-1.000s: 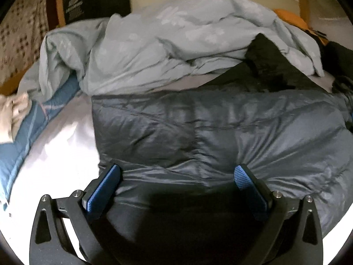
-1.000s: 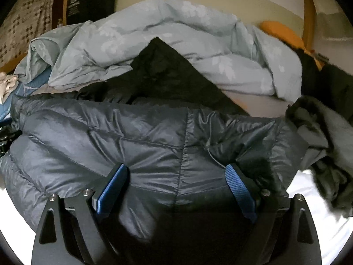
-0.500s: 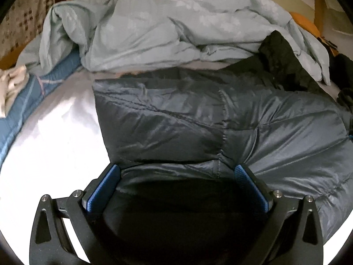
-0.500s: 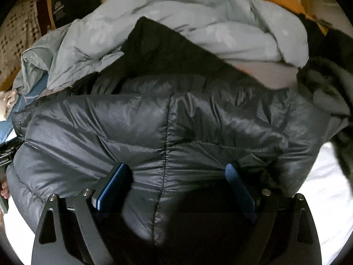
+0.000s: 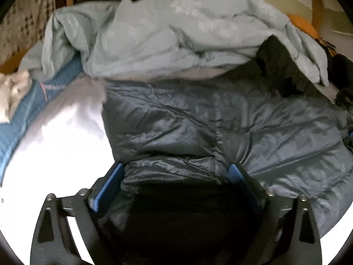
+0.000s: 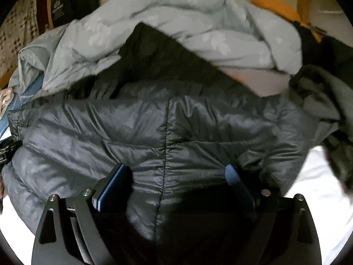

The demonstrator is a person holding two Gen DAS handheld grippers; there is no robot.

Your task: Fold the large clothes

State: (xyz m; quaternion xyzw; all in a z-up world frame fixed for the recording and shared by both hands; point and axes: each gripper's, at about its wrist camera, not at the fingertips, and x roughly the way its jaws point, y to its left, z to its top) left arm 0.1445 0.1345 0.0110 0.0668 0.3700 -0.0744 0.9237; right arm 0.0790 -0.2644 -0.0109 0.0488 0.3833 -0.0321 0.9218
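Observation:
A dark grey quilted puffer jacket (image 5: 198,123) lies across the white bed sheet (image 5: 61,145); it also fills the right wrist view (image 6: 154,132). My left gripper (image 5: 176,174) is open, its blue-padded fingers (image 5: 110,183) straddling the jacket's near edge, with padding bulging between them. My right gripper (image 6: 176,176) is open too, its fingers (image 6: 233,176) spread over the jacket's near edge by a vertical seam. A black lining or hood part (image 6: 154,50) sticks up behind the jacket.
A crumpled pale blue duvet (image 5: 176,33) is heaped behind the jacket. A blue garment (image 5: 24,110) and a cream cloth (image 5: 11,90) lie at the left. A dark green-grey garment (image 6: 324,101) lies at the right, an orange item (image 6: 273,6) by the wooden headboard.
Both grippers have pushed forward over the jacket, carrying its near edge up toward the duvet. The jaws have stayed wide apart.

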